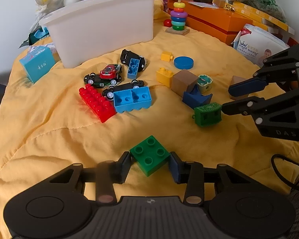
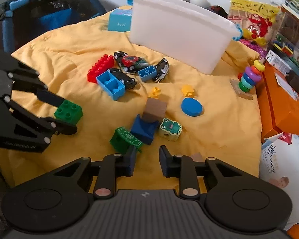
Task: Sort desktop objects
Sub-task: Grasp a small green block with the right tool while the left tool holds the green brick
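1. Left gripper (image 1: pixel 149 164) sat low over the yellow quilt (image 1: pixel 49 131), its two pads closed against opposite sides of a green four-stud brick (image 1: pixel 149 155). From the right wrist view the same brick (image 2: pixel 68 112) showed pinched between the left fingers.
2. Right gripper (image 2: pixel 146 159) had its jaws apart with only bare quilt between the tips. Its left pad (image 2: pixel 132 157) stood just beside, possibly touching, a green stamped block (image 2: pixel 125 140); contact could not be settled.
3. Behind that block: a dark blue notched piece (image 2: pixel 143 129) with a brown wooden cube (image 2: pixel 155 107) leaning on it, and a frog block (image 2: pixel 170 129) just beside.
4. A blue disc (image 2: pixel 191 107) and two small yellow bricks lay further back.
5. Toy cars (image 1: pixel 107 75), a red studded brick (image 1: pixel 97 102) and an upturned blue brick (image 1: pixel 132 99) made a tight cluster near the white bin (image 1: pixel 101 29).
6. A ring stacker (image 1: pixel 178 18) stood at the quilt's far edge, beside an orange box (image 1: pixel 215 23).
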